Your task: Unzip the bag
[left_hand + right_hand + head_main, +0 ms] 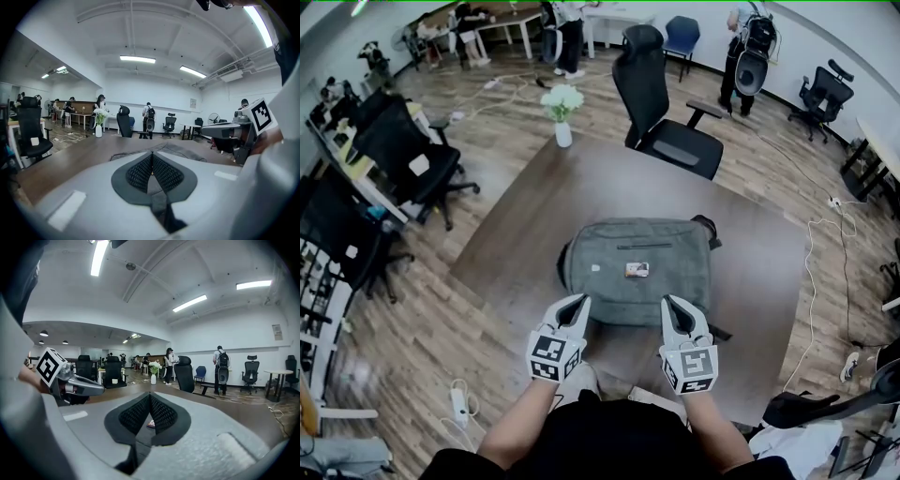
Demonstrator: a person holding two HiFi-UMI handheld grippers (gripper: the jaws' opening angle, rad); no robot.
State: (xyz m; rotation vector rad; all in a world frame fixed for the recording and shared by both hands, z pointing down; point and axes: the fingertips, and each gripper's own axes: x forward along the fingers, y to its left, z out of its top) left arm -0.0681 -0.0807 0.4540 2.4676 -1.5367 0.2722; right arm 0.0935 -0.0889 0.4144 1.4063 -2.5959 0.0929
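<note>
A grey-green bag (637, 267) lies flat in the middle of the dark brown table (516, 225), with a small label on its top face. My left gripper (581, 302) hovers just off the bag's near-left edge, its jaws shut with nothing between them. My right gripper (668, 304) hovers off the near-right edge, also shut and empty. In the left gripper view the meshed pads (151, 169) meet, and the bag (178, 151) shows as a low hump beyond them. In the right gripper view the pads (149, 412) are closed too; the bag's label peeks between them.
A white vase with flowers (562, 111) stands at the table's far corner. A black office chair (661, 103) sits at the far side, more chairs (408, 155) on the left. A power strip (459, 405) lies on the wood floor. People stand at the room's far end.
</note>
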